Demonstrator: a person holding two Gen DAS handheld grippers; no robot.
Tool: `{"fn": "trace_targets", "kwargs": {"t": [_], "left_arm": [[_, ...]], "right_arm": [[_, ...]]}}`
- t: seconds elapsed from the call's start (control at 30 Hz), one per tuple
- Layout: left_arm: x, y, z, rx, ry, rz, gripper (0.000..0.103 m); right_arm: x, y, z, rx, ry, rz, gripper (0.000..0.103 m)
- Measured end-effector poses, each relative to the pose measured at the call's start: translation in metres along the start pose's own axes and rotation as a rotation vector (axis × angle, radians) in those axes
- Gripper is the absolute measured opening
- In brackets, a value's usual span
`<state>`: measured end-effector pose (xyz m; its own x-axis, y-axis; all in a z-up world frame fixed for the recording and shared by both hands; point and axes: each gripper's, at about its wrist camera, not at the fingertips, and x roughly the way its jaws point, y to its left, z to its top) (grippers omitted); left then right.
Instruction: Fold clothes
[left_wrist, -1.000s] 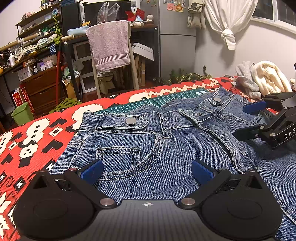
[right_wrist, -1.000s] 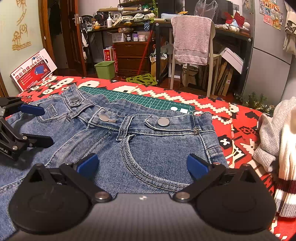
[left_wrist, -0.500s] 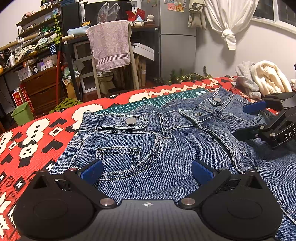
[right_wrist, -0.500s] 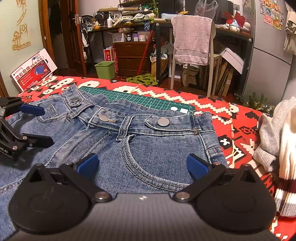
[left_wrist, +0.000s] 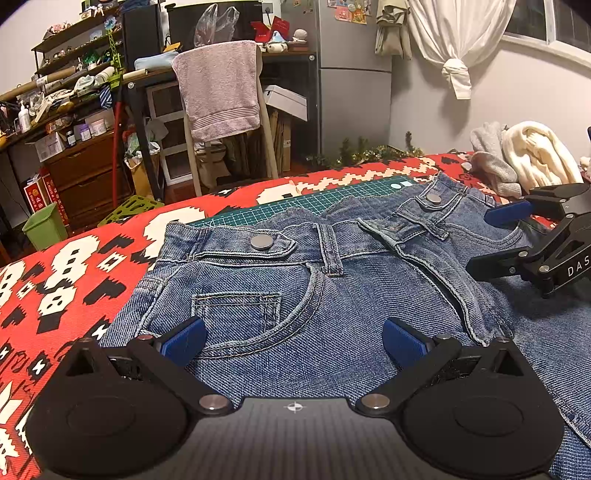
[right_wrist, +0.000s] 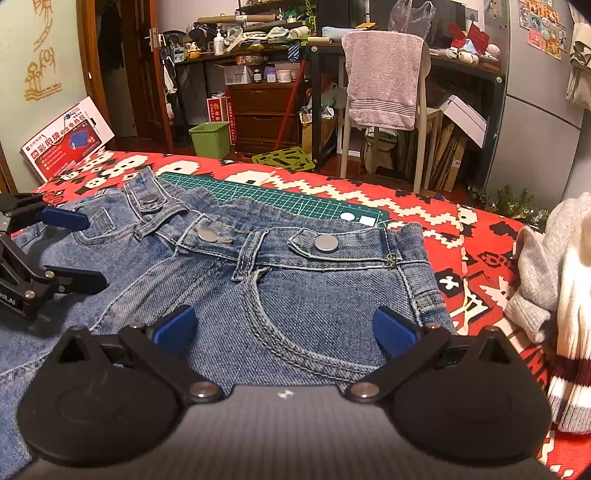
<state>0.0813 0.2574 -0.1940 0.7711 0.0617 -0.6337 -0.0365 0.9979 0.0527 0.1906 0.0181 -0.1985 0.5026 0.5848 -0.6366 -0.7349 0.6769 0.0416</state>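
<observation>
We note a pair of blue jeans (left_wrist: 369, 295) lying flat, waistband toward the far side, on a red, white and black patterned cloth (left_wrist: 74, 266); whether a bed or a desk lies beneath it we cannot tell. A green cutting mat (left_wrist: 325, 201) shows just beyond the waistband, partly under the denim. The left gripper (left_wrist: 291, 341) sits low over the jeans' left hip — jaws spread wide, nothing between them, its blue pads (left_wrist: 184, 339) resting at or just above the denim near the coin pocket. In the right wrist view the right gripper (right_wrist: 284, 330) likewise hangs over the right front pocket, jaws wide apart and empty, one blue pad (right_wrist: 393, 334) close to the side seam. Each gripper shows in the other's view: the right one at the right edge of the left view, jaws open; the left one at the left edge of the right view, also open. The fly flap lies folded open between the two metal waistband buttons (right_wrist: 326, 244). To the right of the jeans we see a heap of grey and cream knitwear (left_wrist: 517, 162) on the cloth — apart from the denim. Beyond the far edge stand a chair draped with a pink towel (left_wrist: 218, 92), a green bin (right_wrist: 210, 138) and cluttered shelves (left_wrist: 74, 74).
</observation>
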Motion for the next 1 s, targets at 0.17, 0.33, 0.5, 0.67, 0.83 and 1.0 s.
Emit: {"fn": "trace_targets", "kwargs": {"t": [0.17,0.33,0.5,0.67,0.83,1.0], "left_arm": [[0.0,0.0,-0.001,0.001,-0.001,0.0,0.103],[-0.001,-0.001,-0.001,0.001,0.0,-0.001,0.103],[0.002,0.001,0.0,0.003,-0.001,-0.001,0.103],[0.001,-0.006,-0.002,0.003,-0.002,-0.002,0.103],[-0.007,-0.013,0.0,0.024,0.004,0.023,0.103],[-0.043,-0.033,-0.002,0.06,-0.03,-0.014,0.102]], "right_arm": [[0.0,0.0,0.001,-0.001,0.001,0.0,0.103],[0.0,0.0,0.001,-0.001,0.0,0.001,0.103],[0.0,-0.001,0.002,0.0,0.002,-0.001,0.103],[0.002,0.0,0.003,-0.001,0.002,-0.001,0.103],[-0.007,0.0,0.008,0.026,0.016,-0.005,0.103],[-0.053,0.005,0.015,0.068,-0.046,-0.051,0.103]]}}
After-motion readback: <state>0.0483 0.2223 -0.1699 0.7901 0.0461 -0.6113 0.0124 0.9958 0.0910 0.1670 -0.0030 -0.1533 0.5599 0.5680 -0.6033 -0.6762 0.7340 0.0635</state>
